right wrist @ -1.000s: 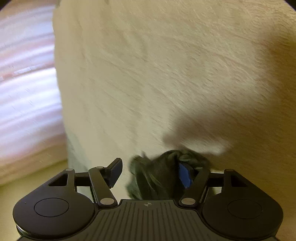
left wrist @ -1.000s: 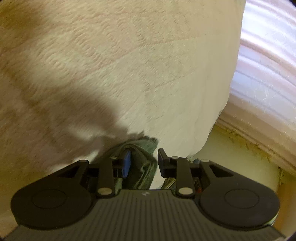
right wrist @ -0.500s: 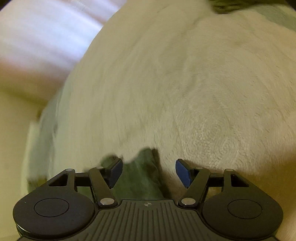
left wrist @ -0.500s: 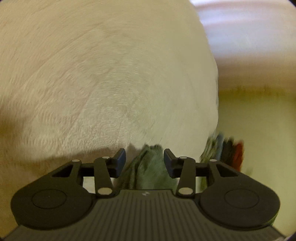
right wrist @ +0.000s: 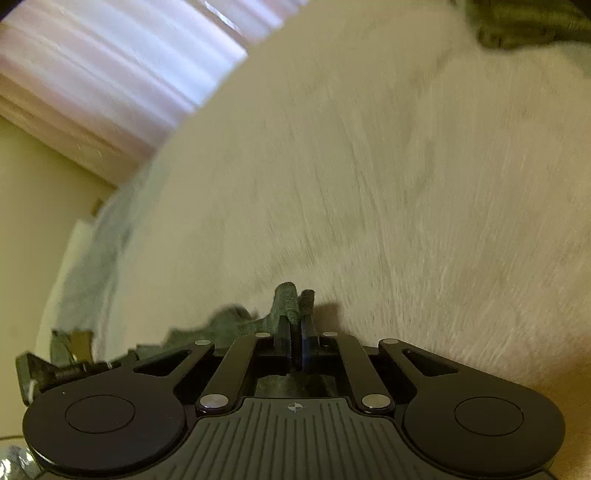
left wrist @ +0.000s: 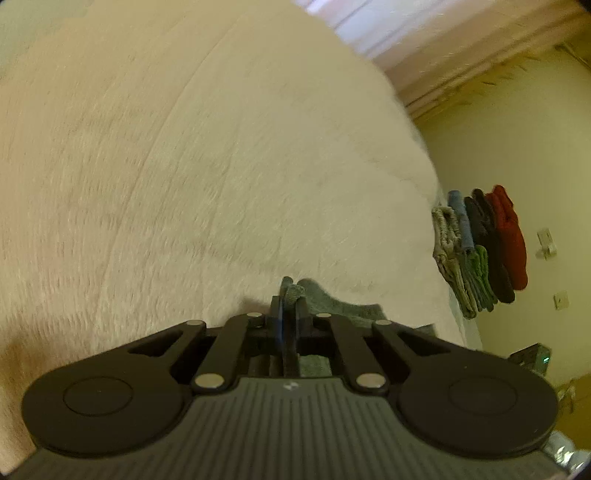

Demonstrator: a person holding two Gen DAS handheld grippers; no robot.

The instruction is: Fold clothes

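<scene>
A grey-green garment (left wrist: 332, 304) lies at the near edge of a cream, textured bedspread (left wrist: 184, 166). My left gripper (left wrist: 290, 308) is shut on a bunched edge of it, and the cloth trails off to the right behind the fingers. In the right wrist view my right gripper (right wrist: 295, 326) is shut on another bunched edge of the grey-green garment (right wrist: 286, 299), which runs off to the left along the bedspread (right wrist: 369, 184). Most of the garment is hidden under the gripper bodies.
A stack of folded clothes (left wrist: 480, 251) in beige, blue, green, dark and red sits at the bed's right edge. Pale curtains (right wrist: 110, 74) and a yellow wall (left wrist: 517, 147) stand beyond the bed. Another dark cloth (right wrist: 528, 26) lies far up right.
Both grippers stood open around the grey-green cloth and have now shut on it. Both views have rolled, and the left one now shows the stack of clothes.
</scene>
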